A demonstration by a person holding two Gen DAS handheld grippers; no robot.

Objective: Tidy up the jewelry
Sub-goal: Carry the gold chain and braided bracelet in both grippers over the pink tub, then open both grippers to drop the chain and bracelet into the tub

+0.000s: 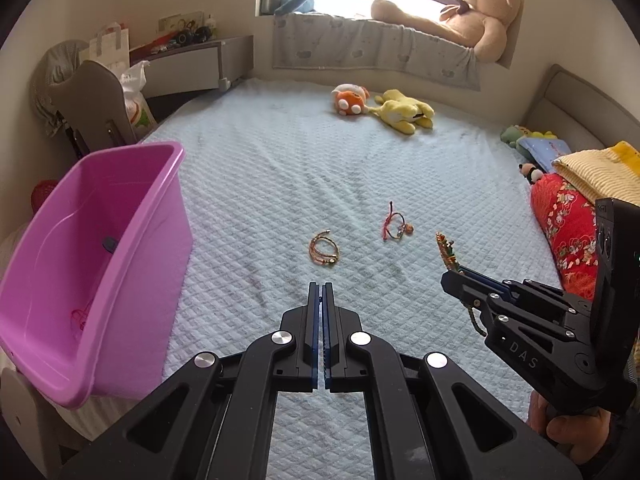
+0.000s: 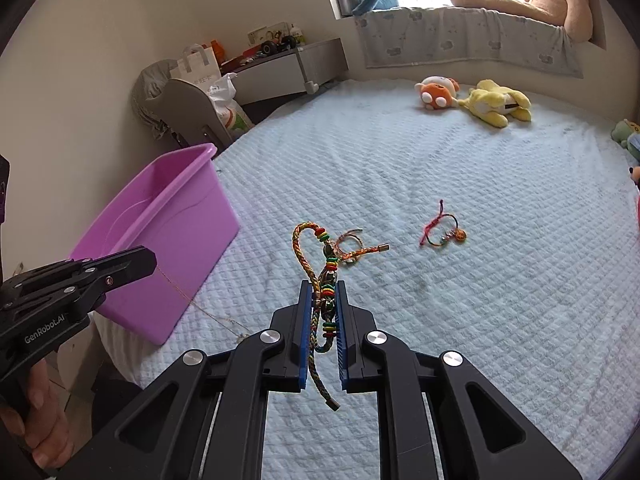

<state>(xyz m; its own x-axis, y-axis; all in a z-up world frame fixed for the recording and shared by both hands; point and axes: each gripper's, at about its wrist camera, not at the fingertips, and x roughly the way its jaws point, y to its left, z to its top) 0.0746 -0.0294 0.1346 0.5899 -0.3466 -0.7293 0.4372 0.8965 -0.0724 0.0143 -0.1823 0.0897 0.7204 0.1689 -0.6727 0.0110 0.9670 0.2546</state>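
Observation:
In the right wrist view my right gripper (image 2: 323, 285) is shut on a braided multicolour bracelet (image 2: 298, 254) with beads, whose ends hang above and below the jaws. My left gripper (image 2: 149, 258) is shut on a thin gold chain (image 2: 242, 335) that trails from its tip down to the bed. In the left wrist view the left gripper (image 1: 322, 285) shows closed fingers and the chain is hidden. On the bed lie an orange coiled bracelet (image 1: 324, 249) and a red cord bracelet (image 1: 396, 227) with charms. A pink bin (image 1: 120, 240) stands at the left edge of the bed.
Inside the pink bin lies a red cord item (image 1: 80, 316). Plush toys (image 1: 384, 106) lie far back on the quilted bed (image 1: 260, 184), folded blankets (image 1: 572, 224) at its right. A grey chair (image 1: 96, 104) and a shelf stand left. A hand (image 2: 36, 412) grips the left tool.

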